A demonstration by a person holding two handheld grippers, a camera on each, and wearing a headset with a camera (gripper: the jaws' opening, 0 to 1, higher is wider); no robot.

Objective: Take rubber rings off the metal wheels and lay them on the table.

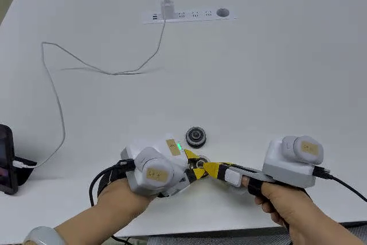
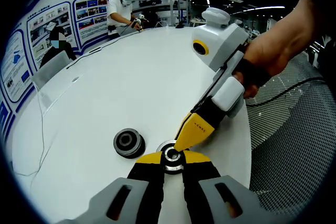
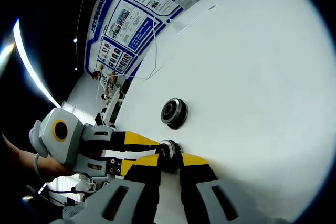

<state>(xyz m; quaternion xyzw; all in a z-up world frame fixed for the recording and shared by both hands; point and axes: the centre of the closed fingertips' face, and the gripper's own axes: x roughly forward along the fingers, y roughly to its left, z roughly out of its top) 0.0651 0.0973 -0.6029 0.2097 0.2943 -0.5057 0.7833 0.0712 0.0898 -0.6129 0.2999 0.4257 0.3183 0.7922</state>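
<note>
A small metal wheel (image 1: 199,163) with a black rubber ring is held just above the white table (image 1: 258,84), near its front edge. My left gripper (image 1: 194,163) comes in from the left and is shut on this wheel (image 2: 172,156). My right gripper (image 1: 209,168) comes in from the right; its yellow tips clamp the same wheel (image 3: 169,152) at its ringed rim. In the left gripper view the right gripper (image 2: 195,128) presses on the wheel from above. A second wheel (image 1: 196,136) with its black ring on lies flat just beyond.
A white power strip (image 1: 189,14) lies at the far side, with a white cable (image 1: 57,113) running to a black device (image 1: 7,159) at the left edge. The table's front edge (image 1: 229,222) is close under my hands. People sit at the far end (image 2: 121,3).
</note>
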